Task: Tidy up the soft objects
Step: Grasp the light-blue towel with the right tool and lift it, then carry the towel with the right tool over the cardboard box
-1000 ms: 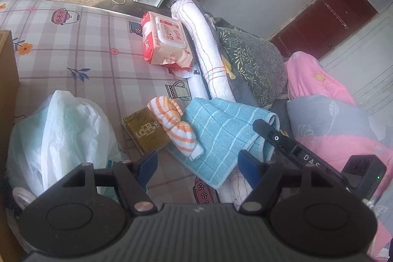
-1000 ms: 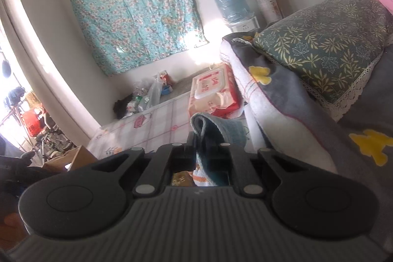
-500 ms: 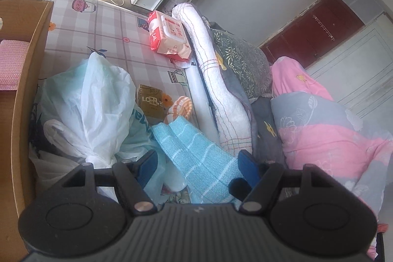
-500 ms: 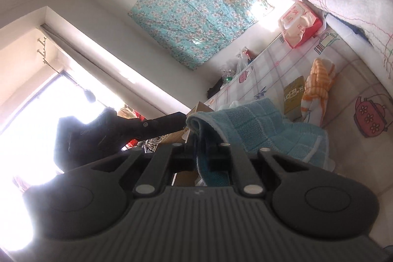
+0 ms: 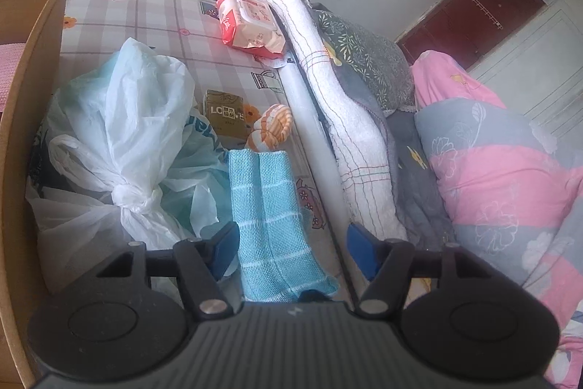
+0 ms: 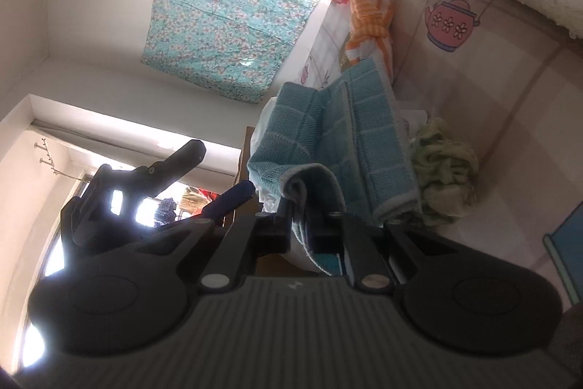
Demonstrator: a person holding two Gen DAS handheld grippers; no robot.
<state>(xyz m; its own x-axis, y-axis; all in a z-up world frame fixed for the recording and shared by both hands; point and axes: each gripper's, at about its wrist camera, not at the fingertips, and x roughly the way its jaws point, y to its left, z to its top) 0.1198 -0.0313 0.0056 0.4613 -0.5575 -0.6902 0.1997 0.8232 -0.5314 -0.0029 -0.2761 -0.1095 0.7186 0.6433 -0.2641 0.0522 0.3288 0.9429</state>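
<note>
While the jaws of the left gripper [image 5: 291, 248] were closing from a part-open spread, the blue towel [image 5: 271, 225] was seen hanging down between its blue fingertips [image 5: 226, 243], nearer the left-hand one; whether that pad touched the cloth could not be told, and the other pad stood clear of it. The jaws of the right gripper [image 6: 315, 232] were pressed fully together, and a folded edge of the same towel [image 6: 349, 133] was pinched between them, the rest of the cloth being draped forward over the fingers. Beyond the left jaws, an orange-striped cloth [image 5: 271, 128] was lying on the patterned sheet [image 5: 153, 20], just past the towel's far edge, beside a brown packet [image 5: 224, 113]. White plastic bags [image 5: 120, 141] were bunched to the left of those jaws, and a rolled white blanket [image 5: 346, 119] ran along the right. Beside the right jaws, a crumpled green cloth [image 6: 446, 166] was lying on the sheet, just beside the towel.
</note>
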